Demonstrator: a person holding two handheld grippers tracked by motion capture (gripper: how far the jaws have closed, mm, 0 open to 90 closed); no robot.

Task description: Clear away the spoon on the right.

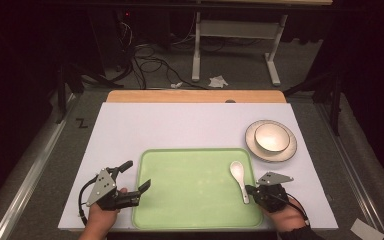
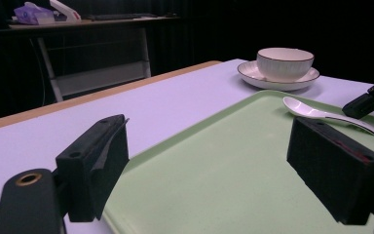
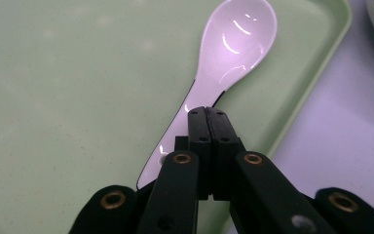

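A: Our right gripper (image 3: 207, 114) has its fingers pinched flat together over the spoon (image 3: 233, 44) handle, on the tray (image 1: 190, 200) near its right edge.

B: Left gripper (image 2: 214, 161) gapes empty; we lift level, slowly.

the spoon (image 1: 239, 178) in front of my right tongs (image 1: 250, 190) is glossy white ceramic with a dark edge line, lying flat, hollow up, on the right part of the pale green tray (image 1: 190, 200), bowl end away from me, handle toward my closed tongs.
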